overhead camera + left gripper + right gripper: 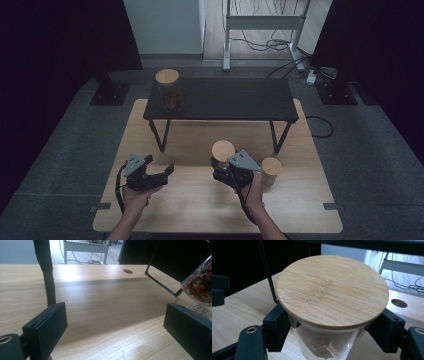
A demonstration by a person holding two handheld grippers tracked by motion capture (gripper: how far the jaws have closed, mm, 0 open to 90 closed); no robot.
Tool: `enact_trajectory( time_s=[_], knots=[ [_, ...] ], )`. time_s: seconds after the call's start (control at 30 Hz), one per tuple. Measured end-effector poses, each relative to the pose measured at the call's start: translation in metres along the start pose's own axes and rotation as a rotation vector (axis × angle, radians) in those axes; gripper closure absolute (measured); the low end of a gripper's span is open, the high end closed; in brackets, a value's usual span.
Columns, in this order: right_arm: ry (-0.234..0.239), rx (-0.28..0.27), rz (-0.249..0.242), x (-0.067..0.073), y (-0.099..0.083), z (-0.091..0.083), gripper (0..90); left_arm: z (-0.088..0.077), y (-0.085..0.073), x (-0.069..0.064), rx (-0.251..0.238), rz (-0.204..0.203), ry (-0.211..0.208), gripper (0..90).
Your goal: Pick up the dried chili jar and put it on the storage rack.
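Two risks stand out, in my judgement. First, the right gripper [226, 170] pinches the clear glass jar with the round bamboo lid [332, 290] just under the lid, high on the smooth glass wall; the jar carries dried reddish pieces and looks heavy below the grip, so it can slide down or swing between the jaws if the hand tilts or jerks. Second, the lid seems only to sit on the rim; a strong tilt can let it come off and spill the contents on the light wooden table [200, 200]. A third, smaller risk: a second bamboo-lidded jar [271, 169] stands just beside the right hand, at 3 o'clock of the held jar, and a careless sweep can knock it over.

In the high view the held jar is near the middle of the table, at about 5 o'clock of the low black bench [225, 97]; another tall lidded glass jar [168, 90] stands on the bench at its 9 o'clock end. The right forearm comes in from 6 o'clock, and the gripper points toward 11 o'clock, its jaws closed on the glass from both sides. The left gripper [160, 167] is held low over the table at 9 o'clock of the held jar, well apart from it, pointing toward 2 o'clock; its jaws are spread wide with nothing between them.
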State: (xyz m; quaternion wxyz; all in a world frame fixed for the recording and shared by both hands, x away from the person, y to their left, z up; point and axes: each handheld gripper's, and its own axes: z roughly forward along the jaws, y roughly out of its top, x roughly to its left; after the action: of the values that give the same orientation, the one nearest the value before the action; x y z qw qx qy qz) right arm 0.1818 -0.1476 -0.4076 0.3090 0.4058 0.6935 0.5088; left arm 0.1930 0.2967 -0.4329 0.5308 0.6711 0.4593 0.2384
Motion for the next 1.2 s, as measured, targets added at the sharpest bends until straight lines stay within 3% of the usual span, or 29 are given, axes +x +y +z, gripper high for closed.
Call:
enact_trajectory(
  time_s=[0.13, 1.2],
  knots=[
    [0.008, -0.004, 0.019, -0.003, 0.004, -0.001, 25.2, 0.001, -0.001, 0.000, 0.006, -0.002, 0.002, 4.5],
    [-0.027, -0.078, 0.011, -0.010, 0.028, -0.005, 25.3, 0.000, 0.000, 0.002, 0.001, -0.007, 0.005, 4.6]
  ],
)
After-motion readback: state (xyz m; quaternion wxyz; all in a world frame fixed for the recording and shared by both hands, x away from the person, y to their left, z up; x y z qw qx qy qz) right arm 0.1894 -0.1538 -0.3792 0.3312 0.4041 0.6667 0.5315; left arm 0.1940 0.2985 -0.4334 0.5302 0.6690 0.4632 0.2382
